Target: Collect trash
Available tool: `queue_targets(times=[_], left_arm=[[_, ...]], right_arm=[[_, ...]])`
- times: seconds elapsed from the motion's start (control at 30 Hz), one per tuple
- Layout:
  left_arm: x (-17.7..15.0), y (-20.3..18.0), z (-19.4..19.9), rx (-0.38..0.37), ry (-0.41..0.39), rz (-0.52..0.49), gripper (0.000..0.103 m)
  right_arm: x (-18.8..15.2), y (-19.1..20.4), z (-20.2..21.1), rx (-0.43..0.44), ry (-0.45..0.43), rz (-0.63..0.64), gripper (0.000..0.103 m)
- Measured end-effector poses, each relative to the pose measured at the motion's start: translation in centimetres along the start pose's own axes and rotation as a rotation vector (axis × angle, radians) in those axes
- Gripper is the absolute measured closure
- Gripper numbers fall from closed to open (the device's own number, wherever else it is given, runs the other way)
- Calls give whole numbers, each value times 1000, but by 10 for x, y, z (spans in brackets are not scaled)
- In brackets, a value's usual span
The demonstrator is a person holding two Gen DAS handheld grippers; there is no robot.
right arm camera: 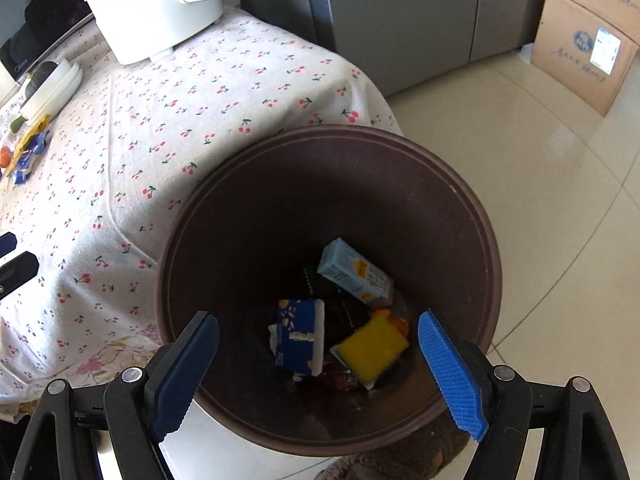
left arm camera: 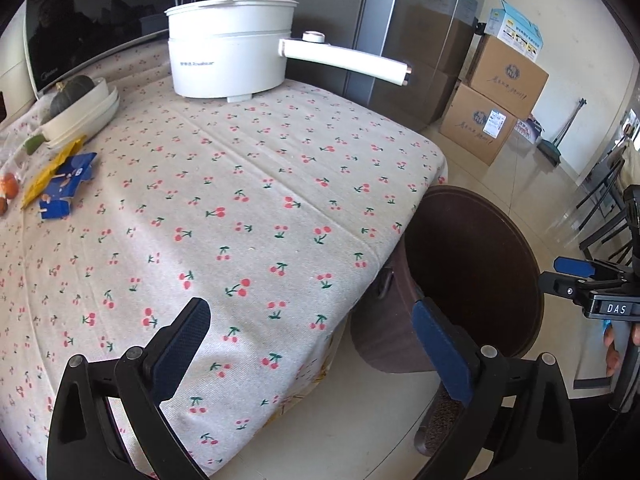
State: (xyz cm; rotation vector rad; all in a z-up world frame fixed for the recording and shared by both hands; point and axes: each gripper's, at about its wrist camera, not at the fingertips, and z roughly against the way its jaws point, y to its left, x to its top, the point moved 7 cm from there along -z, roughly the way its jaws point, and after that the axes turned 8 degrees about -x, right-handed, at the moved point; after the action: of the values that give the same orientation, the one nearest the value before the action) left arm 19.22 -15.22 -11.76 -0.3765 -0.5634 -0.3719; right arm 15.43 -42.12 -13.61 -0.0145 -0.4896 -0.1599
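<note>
Scanning from the left, the trash not yet collected lies at the far left edge of the cherry-print tablecloth (left arm camera: 248, 184): a flattened blue carton (left arm camera: 66, 186) with a yellow wrapper (left arm camera: 48, 172) touching it, and some small orange bits (left arm camera: 8, 190) just beside them, all near a stack of white dishes (left arm camera: 82, 114) that holds a dark green squash. A white electric pot (left arm camera: 228, 46) stands at the back of the table, its long handle jutting out toward the right.

The left gripper (left arm camera: 310, 340) hangs over the near table corner with its jaws spread wide and nothing between them. It is the nearer tool for the next pickup, by this reading. The carton lies flat, so a good grasp would likely catch a raised flap or an edge, coming in low, with the dishes kept out of the closing path.

Right of the table corner stands the brown bin (right arm camera: 486, 240), touching the hanging cloth. The right gripper (right arm camera: 318, 356) is poised above its mouth, jaws also wide apart and empty. Inside lie a dark blue packet (right arm camera: 298, 338), a pale blue carton (right arm camera: 354, 272) and a yellow wrapper piece (right arm camera: 372, 346). The bin has plenty of room, so a release well inside the rim should land cleanly.
</note>
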Motion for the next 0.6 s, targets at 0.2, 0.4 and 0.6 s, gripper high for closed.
queue_targets(times=[0.2,0.4,0.6], left_arm=[[-7,23,17,21,4,35,1],[-13,60,37,64,-3,82,1],[-16,106,59,115,-21,144,1]], right_arm=[[11,28,4,12,-8,32,15],[32,78,14,48,-37,97,14],[54,135,19,98,-58,159,14]])
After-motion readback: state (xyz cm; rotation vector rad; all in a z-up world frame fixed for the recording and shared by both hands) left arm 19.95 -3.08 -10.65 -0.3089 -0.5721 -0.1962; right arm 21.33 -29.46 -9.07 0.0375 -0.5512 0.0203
